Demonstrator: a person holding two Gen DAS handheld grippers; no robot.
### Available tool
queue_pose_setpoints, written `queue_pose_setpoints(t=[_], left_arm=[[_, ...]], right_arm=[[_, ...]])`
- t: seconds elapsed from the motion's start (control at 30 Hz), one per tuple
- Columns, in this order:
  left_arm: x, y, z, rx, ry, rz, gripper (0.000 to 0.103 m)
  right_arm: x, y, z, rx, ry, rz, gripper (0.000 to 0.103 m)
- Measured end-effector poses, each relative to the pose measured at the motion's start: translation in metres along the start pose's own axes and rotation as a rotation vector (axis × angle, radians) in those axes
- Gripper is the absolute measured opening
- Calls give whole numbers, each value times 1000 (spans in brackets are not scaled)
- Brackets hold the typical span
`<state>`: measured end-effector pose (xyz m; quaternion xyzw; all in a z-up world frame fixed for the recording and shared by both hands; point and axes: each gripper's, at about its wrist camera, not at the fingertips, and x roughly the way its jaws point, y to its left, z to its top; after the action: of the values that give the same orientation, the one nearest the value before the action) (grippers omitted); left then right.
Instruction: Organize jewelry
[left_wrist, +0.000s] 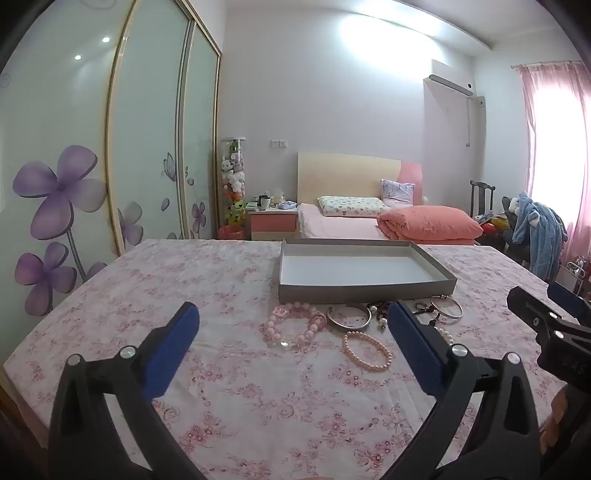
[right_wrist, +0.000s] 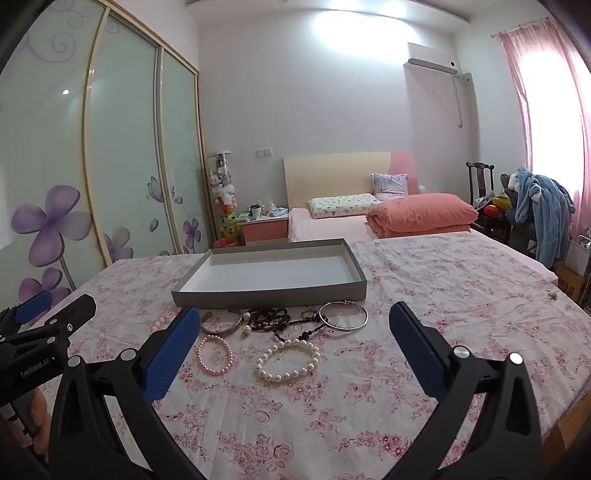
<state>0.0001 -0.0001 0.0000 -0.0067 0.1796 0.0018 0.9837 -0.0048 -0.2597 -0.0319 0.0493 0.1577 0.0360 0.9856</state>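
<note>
A shallow grey box with a white floor lies open and empty on the floral cloth. Jewelry lies in front of it: a pink bead bracelet, a silver cuff, a small pink pearl bracelet, a white pearl bracelet, dark bead strands and a thin silver bangle. My left gripper is open above the pink beads, holding nothing. My right gripper is open above the pearls, holding nothing.
The table has a pink floral cloth. A small ring-like item lies near its right edge. Behind stand a bed, a nightstand, sliding wardrobe doors at left and a chair with blue clothes at right.
</note>
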Motion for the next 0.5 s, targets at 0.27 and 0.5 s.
queue_pose_setpoints(t=[0.27,0.5], left_arm=[[0,0,0,-1,-2,3,99],[0,0,0,-5,-1,0,99]], right_arm=[[0,0,0,1,1,-1,101],[1,0,-1,3,4,1,101]])
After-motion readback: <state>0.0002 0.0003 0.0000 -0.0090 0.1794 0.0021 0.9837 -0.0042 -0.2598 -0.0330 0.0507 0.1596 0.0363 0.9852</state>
